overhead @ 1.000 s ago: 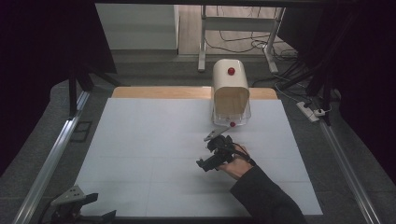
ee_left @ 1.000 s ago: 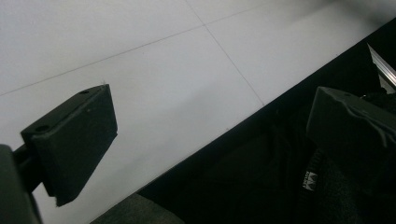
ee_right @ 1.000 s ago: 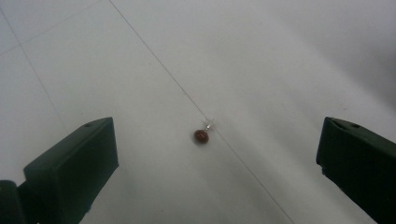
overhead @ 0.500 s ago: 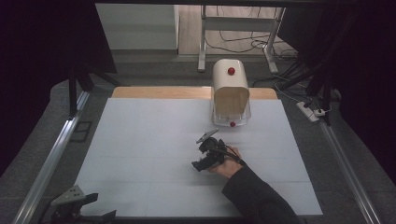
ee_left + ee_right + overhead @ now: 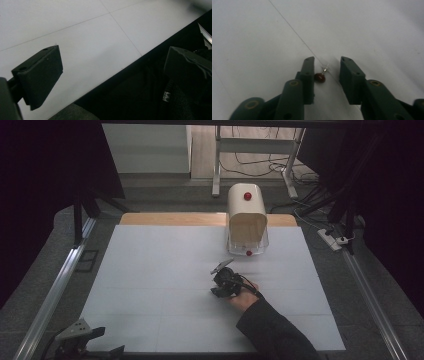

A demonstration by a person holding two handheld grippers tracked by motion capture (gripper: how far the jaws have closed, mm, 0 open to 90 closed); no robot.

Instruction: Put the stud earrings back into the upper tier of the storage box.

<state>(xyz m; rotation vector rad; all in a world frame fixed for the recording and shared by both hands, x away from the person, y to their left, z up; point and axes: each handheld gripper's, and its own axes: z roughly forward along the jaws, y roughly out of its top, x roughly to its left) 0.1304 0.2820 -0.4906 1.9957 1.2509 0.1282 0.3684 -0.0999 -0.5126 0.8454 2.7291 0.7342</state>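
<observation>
- High view: right tool [image 5: 223,279] low on white worktop [image 5: 150,270], near front of cream domed container [image 5: 246,220]; left tool [image 5: 80,342] parked at near-left edge.
- Left gripper view: left tool [image 5: 112,72] released, jaws wide, nothing between.
- Right gripper view: right tool [image 5: 327,75] just closing, not yet clamped; small dark-red bead with metal stem [image 5: 320,76] on worktop between jaws, against left one.

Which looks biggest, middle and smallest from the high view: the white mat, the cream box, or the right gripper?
1. White mat
2. Cream box
3. Right gripper, the smallest as it looks here.
</observation>
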